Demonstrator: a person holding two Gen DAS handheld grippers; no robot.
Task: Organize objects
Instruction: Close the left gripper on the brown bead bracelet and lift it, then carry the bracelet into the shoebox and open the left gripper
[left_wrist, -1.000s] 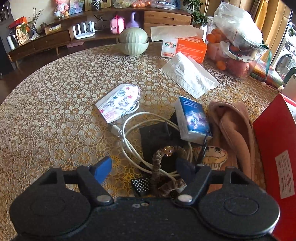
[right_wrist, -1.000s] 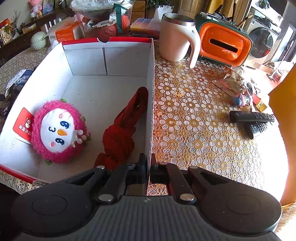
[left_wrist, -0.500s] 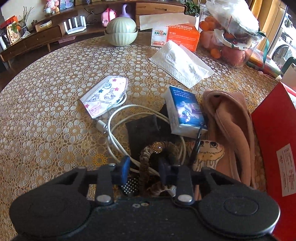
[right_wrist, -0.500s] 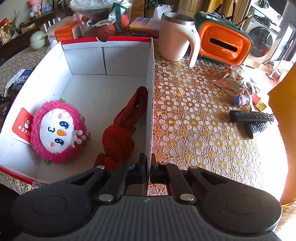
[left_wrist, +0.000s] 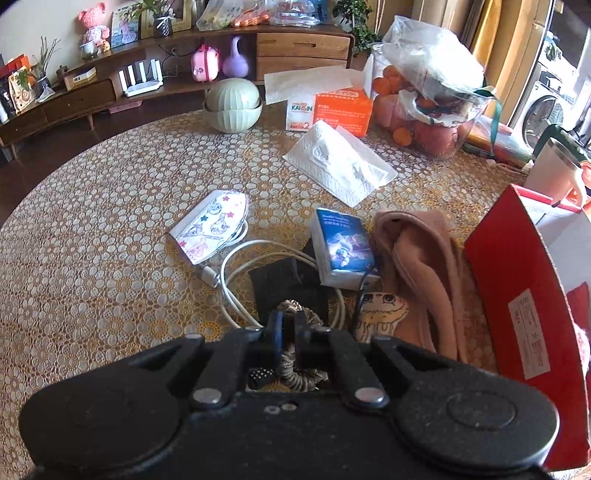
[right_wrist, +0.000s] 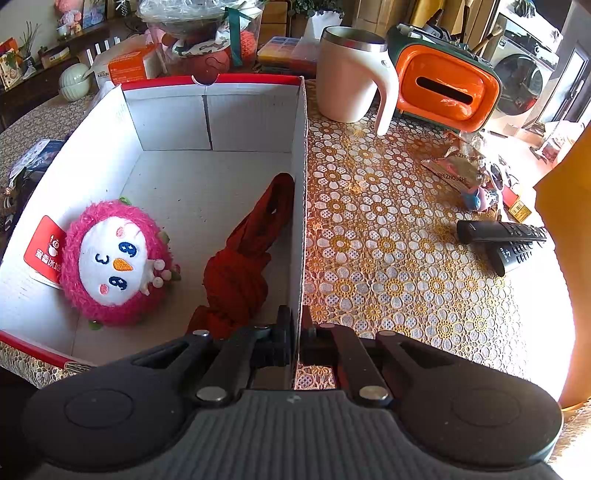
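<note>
My left gripper (left_wrist: 289, 321) is shut on a braided beige hair tie (left_wrist: 297, 373) and holds it just above a black cloth (left_wrist: 280, 284). Beside it lie a white cable (left_wrist: 236, 280), a patterned face mask (left_wrist: 212, 225), a blue tissue pack (left_wrist: 345, 247), a pink sock (left_wrist: 421, 266) and a cartoon sticker (left_wrist: 380, 314). My right gripper (right_wrist: 296, 321) is shut on the right wall of the red-and-white cardboard box (right_wrist: 301, 177). Inside the box are a pink plush toy (right_wrist: 114, 262), a red cloth (right_wrist: 247, 266) and a red card (right_wrist: 44, 247).
The box's red outer side (left_wrist: 517, 280) stands right of the left gripper. At the far side are a white napkin (left_wrist: 340, 166), an orange box (left_wrist: 340, 110), a green bowl (left_wrist: 232, 107) and a fruit bag (left_wrist: 432, 99). Right of the box are a mug (right_wrist: 351, 77), an orange holder (right_wrist: 443, 88) and remotes (right_wrist: 506, 240).
My left gripper's jaws have closed from wide open onto the hair tie and lifted it slightly. The right gripper has stayed shut on the box wall without moving.
</note>
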